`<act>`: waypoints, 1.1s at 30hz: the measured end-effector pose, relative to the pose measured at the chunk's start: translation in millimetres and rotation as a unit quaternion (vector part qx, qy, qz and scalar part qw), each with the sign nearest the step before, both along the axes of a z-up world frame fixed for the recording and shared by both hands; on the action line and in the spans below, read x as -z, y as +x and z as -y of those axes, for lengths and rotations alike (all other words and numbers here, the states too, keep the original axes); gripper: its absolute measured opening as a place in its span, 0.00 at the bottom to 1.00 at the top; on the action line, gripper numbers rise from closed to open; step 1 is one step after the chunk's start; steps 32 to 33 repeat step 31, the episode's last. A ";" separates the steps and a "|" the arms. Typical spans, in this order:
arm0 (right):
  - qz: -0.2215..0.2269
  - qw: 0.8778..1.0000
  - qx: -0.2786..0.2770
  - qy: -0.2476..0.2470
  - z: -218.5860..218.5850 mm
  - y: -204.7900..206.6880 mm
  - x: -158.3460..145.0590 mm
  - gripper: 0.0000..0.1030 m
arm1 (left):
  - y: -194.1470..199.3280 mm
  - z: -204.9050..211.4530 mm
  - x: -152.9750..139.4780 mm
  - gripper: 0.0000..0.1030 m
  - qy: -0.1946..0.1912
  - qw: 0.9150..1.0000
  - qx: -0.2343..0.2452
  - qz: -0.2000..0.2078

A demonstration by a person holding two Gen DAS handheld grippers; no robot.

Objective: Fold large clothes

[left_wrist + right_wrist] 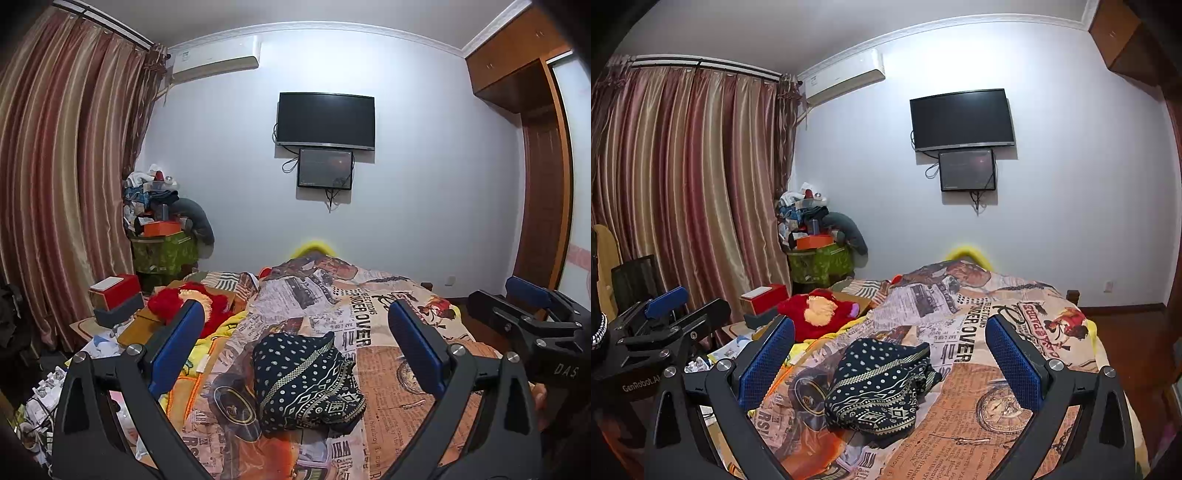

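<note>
A dark navy garment [306, 380] with cream dots and geometric bands lies crumpled in a heap on the bed, on a newspaper-print cover [369, 325]. It also shows in the right wrist view [879, 384]. My left gripper [295, 347] is open and empty, held above and short of the heap. My right gripper [890, 358] is open and empty too, at about the same distance. Each gripper shows at the edge of the other's view: the right one [532, 314], the left one [665, 314].
A red plush toy [816, 314] and a red box [764, 295] lie left of the bed. A pile of clutter [812, 236] stands by the striped curtain [683, 192]. A TV [960, 118] hangs on the far wall. A wooden wardrobe [543, 192] stands right.
</note>
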State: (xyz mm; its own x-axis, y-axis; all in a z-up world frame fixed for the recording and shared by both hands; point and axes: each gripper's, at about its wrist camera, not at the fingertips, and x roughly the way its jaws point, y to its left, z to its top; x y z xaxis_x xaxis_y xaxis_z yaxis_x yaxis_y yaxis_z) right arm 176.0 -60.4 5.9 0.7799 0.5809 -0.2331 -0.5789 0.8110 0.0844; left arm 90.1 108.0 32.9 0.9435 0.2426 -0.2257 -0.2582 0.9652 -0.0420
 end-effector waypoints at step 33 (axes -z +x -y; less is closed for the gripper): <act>0.000 1.000 0.003 0.001 -1.1 -1.1 0.9 1.00 | -0.6 -10.0 2.0 0.98 0.003 1.000 0.030 -0.001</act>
